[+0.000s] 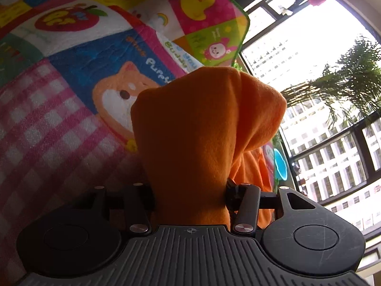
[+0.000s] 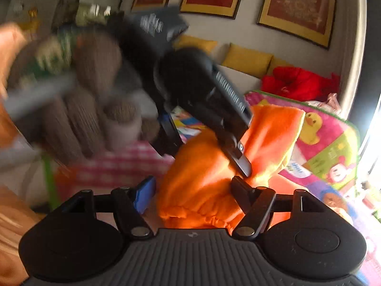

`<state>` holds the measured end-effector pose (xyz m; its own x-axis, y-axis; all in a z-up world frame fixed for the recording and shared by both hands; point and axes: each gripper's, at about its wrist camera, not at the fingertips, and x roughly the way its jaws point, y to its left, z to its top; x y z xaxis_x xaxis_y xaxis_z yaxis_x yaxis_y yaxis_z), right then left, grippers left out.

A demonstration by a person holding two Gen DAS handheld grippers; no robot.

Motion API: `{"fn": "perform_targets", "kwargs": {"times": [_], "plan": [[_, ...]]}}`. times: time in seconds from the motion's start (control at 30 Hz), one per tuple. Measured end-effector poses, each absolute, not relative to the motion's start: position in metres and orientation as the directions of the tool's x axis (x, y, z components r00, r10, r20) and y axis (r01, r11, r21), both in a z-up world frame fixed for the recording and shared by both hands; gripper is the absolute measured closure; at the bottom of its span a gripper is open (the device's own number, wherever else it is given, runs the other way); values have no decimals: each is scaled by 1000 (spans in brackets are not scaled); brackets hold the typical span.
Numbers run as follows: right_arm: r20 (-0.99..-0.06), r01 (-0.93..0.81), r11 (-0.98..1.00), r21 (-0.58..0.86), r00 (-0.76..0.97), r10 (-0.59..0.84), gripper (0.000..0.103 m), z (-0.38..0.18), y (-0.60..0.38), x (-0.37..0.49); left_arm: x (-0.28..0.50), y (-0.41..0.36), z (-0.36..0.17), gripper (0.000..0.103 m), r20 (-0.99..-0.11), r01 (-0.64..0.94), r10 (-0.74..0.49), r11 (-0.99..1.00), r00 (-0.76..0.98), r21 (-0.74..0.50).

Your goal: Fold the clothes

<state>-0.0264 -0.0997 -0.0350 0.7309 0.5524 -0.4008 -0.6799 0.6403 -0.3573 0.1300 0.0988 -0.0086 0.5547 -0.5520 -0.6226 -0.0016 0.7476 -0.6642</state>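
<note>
Right now my left gripper [image 1: 190, 190] is clenched on a bunched fold of the orange garment [image 1: 207, 128], which stands up in a thick roll between its fingers and hides the tips, above the colourful cartoon play mat [image 1: 71, 76]. My right gripper [image 2: 193, 188] has the gathered elastic hem of the same orange cloth sitting between its blue-padded finger [image 2: 144, 196] and its black one, yet whether those fingers are actually pinching it I cannot tell. Through the right camera the left tool shows blurred, its fingertip pressed into the fabric just ahead.
</note>
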Motion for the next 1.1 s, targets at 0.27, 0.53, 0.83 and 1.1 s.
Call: {"fn": "perform_targets", "kwargs": {"times": [0.27, 0.53, 0.83, 1.1], "plan": [[-370, -599, 798, -68, 758, 538, 49, -28, -146, -6, 130, 68, 21, 29, -571, 134, -589, 753, 572, -644], [-259, -293, 696, 655, 779, 571, 53, -32, -304, 35, 135, 53, 56, 10, -441, 273, -634, 719, 636, -639], [-410, 11, 959, 284, 905, 111, 43, -35, -359, 49, 160, 4, 10, 10, -579, 254, -614, 772, 536, -583], [-565, -18, 955, 295, 803, 190, 42, -66, -330, 94, 162, 3, 16, 9, -545, 296, -622, 766, 562, -570]]}}
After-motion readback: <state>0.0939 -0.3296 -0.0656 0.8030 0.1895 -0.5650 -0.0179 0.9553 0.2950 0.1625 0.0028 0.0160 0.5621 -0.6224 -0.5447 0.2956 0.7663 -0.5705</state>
